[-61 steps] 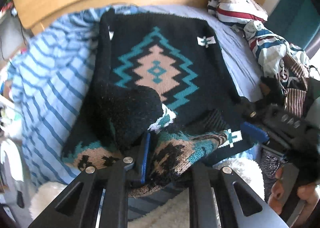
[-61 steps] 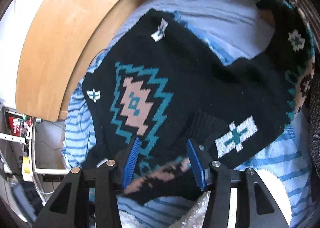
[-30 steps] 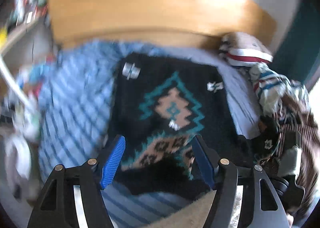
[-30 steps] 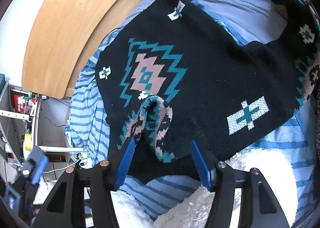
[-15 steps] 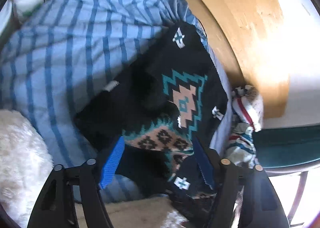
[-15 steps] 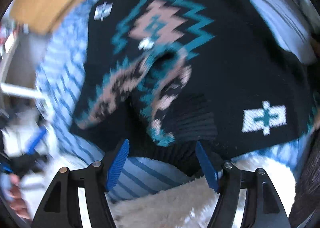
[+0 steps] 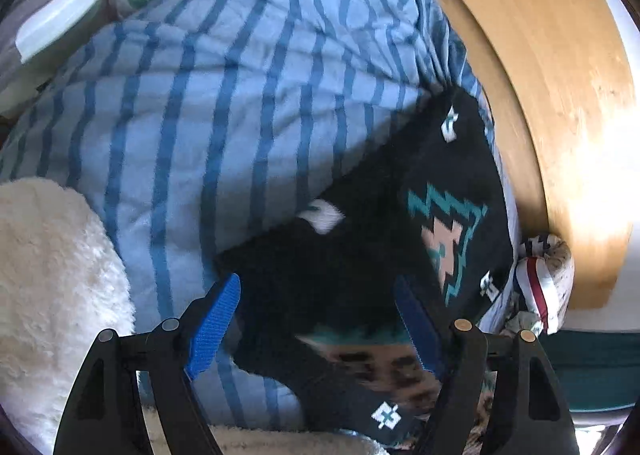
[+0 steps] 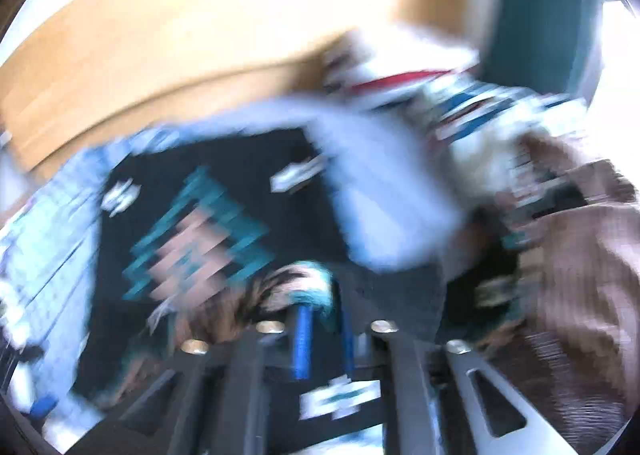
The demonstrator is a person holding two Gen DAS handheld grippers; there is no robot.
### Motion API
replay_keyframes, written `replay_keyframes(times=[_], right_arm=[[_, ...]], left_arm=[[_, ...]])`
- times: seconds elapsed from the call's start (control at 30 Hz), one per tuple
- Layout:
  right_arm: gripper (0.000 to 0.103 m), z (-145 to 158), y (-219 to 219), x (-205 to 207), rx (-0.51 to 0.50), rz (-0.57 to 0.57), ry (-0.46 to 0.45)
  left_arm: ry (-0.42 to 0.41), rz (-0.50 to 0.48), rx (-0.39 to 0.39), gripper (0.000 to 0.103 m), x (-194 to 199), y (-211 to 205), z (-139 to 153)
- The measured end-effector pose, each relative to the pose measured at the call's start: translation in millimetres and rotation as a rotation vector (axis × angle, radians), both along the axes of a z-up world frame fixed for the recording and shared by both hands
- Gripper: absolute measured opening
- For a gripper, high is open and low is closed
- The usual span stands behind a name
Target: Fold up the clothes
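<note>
While the black knitted sweater with a teal and pink diamond pattern lies spread over the blue-striped quilt on the bed, the left tool hovers just above its near edge with its blue-padded fingers wide apart and nothing between them. One dark part of the sweater reaches out over the quilt toward the left finger, and a band of tan and teal pattern sits low between the two fingers. A curved light wooden headboard runs along the far side of the sweater, and a fluffy cream blanket lies at the near left of the quilt. A crumpled bundle of white cloth with red and blue stripes rests beside the sweater near the headboard.

Seen from the right wrist, everything is heavily blurred. The right tool has its blue pads close together, and a teal and tan edge of the sweater appears bunched right at their tips; the blur makes it impossible to tell whether the fabric is truly pinched. Brown ribbed fabric lies to the right of that tool.
</note>
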State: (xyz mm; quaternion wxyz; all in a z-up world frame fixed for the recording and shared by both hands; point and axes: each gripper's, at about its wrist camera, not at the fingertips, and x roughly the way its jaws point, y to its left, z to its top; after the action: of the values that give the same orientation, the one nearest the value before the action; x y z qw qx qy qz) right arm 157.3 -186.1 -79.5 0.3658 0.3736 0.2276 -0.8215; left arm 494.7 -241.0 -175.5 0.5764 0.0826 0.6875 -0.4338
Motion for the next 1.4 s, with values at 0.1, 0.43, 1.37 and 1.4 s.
replay_keyframes(times=[0.1,0.43,1.37,1.4], right_arm=[[0.086,-7,11,-15,0.118,-0.110,0.093],[0.083,-62,-19,20,0.181,0.105,-0.271],[0.083,-131,-210,167,0.337,0.895,-0.341],[0.083,-138,-217,177,0.356,0.929,-0.320]], left_arm=[[0.013,-0.038,0.053,0.078,-9,-2,-10],[0.107,-0.234,0.152,0.039,-25,-18,-31],[0.202,0.016,0.068,0.009,4,-21,-83],[0.215,0.018,0.071,0.009,6,-21,-85]])
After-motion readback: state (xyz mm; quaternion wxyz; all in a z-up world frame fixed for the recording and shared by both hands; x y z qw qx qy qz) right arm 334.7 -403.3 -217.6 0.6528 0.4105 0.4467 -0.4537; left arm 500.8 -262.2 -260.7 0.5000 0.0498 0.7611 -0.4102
